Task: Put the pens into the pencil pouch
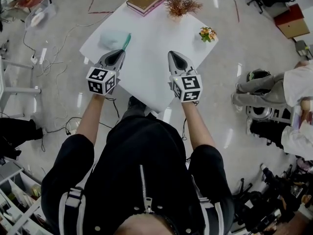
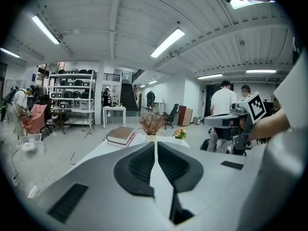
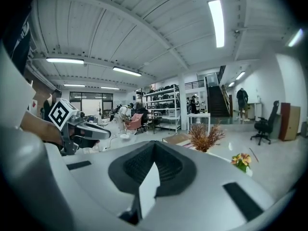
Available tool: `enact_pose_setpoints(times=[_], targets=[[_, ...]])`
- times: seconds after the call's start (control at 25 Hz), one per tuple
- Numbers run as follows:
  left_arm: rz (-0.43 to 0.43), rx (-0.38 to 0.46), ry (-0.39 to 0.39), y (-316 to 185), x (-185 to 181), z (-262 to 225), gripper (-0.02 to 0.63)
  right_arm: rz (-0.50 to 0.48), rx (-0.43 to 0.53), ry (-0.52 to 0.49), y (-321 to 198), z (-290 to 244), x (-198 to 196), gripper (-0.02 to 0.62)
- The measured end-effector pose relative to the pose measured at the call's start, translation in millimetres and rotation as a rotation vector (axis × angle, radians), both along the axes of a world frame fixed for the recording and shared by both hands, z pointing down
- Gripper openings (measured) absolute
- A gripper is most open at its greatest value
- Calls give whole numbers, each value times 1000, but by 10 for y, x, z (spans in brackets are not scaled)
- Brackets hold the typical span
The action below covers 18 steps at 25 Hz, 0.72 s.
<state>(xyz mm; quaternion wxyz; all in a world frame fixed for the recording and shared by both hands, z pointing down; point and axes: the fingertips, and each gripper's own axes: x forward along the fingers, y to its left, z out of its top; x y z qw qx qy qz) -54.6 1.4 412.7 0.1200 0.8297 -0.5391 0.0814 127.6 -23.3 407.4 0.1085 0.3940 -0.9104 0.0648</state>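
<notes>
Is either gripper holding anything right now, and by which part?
Nothing is held. The left gripper and the right gripper both have their jaws shut together with nothing between them.

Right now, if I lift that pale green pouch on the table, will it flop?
Probably floppy and light: the pouch looks soft, with rounded, uneven edges. The teal pen at its edge may roll or slide if the pouch shifts.
</notes>
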Motion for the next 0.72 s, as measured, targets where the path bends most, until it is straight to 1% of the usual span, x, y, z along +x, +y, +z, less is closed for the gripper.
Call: enact_pose_setpoints(times=[0.32, 0.72], targets=[[-5, -14, -2, 200, 62, 52, 38, -6, -3, -8, 185, 26, 77, 9], [-8, -25, -7, 221, 64, 116, 38, -9, -8, -7, 224, 60, 90, 9]])
